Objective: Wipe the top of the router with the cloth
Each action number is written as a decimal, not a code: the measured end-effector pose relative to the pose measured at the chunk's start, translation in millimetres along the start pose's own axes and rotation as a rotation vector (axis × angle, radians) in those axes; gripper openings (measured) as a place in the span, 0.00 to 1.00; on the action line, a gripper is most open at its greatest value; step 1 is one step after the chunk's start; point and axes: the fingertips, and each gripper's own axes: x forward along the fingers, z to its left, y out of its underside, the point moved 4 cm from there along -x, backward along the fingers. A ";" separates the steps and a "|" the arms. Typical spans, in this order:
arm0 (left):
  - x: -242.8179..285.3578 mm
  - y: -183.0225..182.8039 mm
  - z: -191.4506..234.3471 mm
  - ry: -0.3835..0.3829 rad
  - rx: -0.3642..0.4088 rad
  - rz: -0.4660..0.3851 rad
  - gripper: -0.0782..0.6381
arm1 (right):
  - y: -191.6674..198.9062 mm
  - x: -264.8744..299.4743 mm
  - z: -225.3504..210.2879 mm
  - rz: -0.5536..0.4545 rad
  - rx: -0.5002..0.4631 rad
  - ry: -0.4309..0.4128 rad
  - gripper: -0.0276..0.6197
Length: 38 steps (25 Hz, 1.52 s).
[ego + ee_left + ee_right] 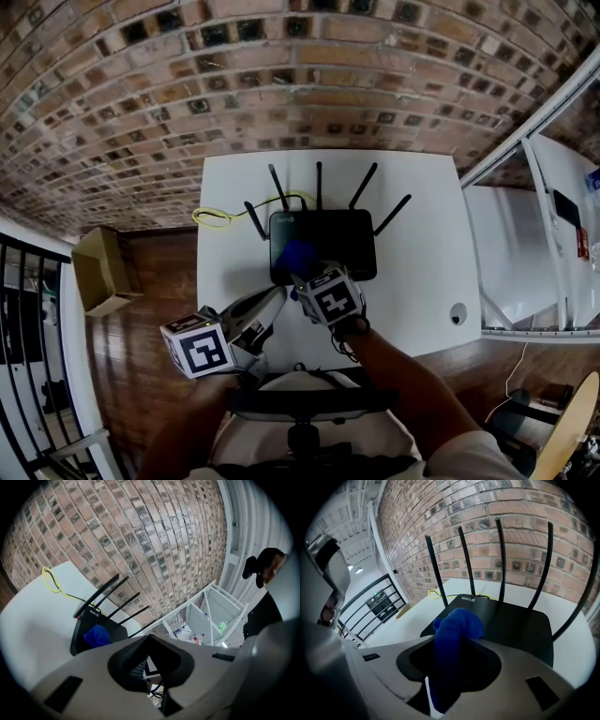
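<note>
A black router (pixel 330 242) with several upright antennas sits mid-table on the white table (pixel 422 281). My right gripper (pixel 302 277) is shut on a blue cloth (pixel 298 255), which rests on the router's near left part. In the right gripper view the cloth (pixel 457 623) bulges out past the jaws onto the router top (pixel 515 625). My left gripper (pixel 270 304) hangs at the table's near edge, left of the router and apart from it. Its jaws look shut with nothing between them. From the left gripper view I see the router (pixel 80 629) and the cloth (pixel 97 634) side-on.
A yellow cable (pixel 217 217) lies coiled on the table behind the router's left side. A cable hole (pixel 457 313) is at the table's near right. A cardboard box (pixel 98 272) sits on the wooden floor at left, and a white shelf (pixel 525 253) stands at right. A brick wall lies behind.
</note>
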 end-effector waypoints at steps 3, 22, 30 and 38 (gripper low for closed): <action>7.1 0.5 -2.1 0.006 0.000 0.003 0.12 | 7.4 -5.4 -13.7 -0.009 0.029 0.005 0.28; 49.6 20.2 -11.2 -0.014 -0.012 0.052 0.12 | 34.7 -46.9 -86.3 -0.064 0.106 0.075 0.28; 69.3 29.7 -18.8 -0.036 -0.022 0.030 0.12 | 47.9 -66.2 -118.8 -0.054 0.100 0.086 0.28; 89.6 44.8 -30.5 -0.058 -0.029 0.022 0.12 | 61.2 -80.4 -144.3 -0.070 0.089 0.086 0.28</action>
